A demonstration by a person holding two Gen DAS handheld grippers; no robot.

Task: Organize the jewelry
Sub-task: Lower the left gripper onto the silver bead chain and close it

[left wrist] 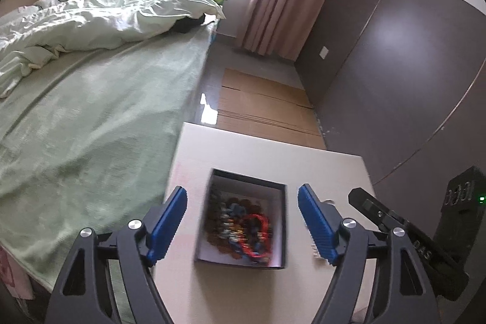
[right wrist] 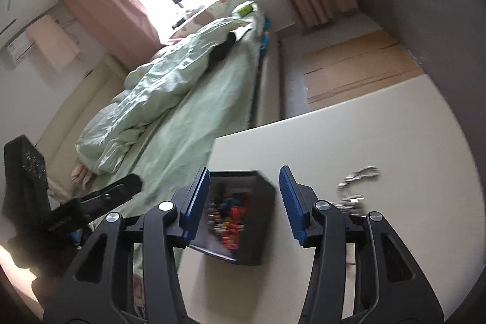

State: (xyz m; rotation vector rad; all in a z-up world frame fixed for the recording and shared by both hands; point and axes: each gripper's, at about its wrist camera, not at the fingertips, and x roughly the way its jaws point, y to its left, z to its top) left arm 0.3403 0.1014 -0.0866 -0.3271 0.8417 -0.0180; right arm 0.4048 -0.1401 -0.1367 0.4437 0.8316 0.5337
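1. Lying on the bench (right wrist: pixel 349 126), a silver chain (right wrist: pixel 355 187) sits just right of the box (right wrist: pixel 261 202) of beads.
2. Right gripper (right wrist: pixel 246 202) nearer; left gripper (left wrist: pixel 243 223) frames the box.
3. Both jaws apart, empty.

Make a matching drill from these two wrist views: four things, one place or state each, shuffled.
Things:
1. dark box
2. silver chain
3. green duvet
4. flattened cardboard

Places or states:
A. flat on the floor by the dark wall
B. on the table, right of the box
C. crumpled on the bed
D. open, full of colourful beaded jewelry

Pairs: 1-D, 2-B, 3-C, 4-A
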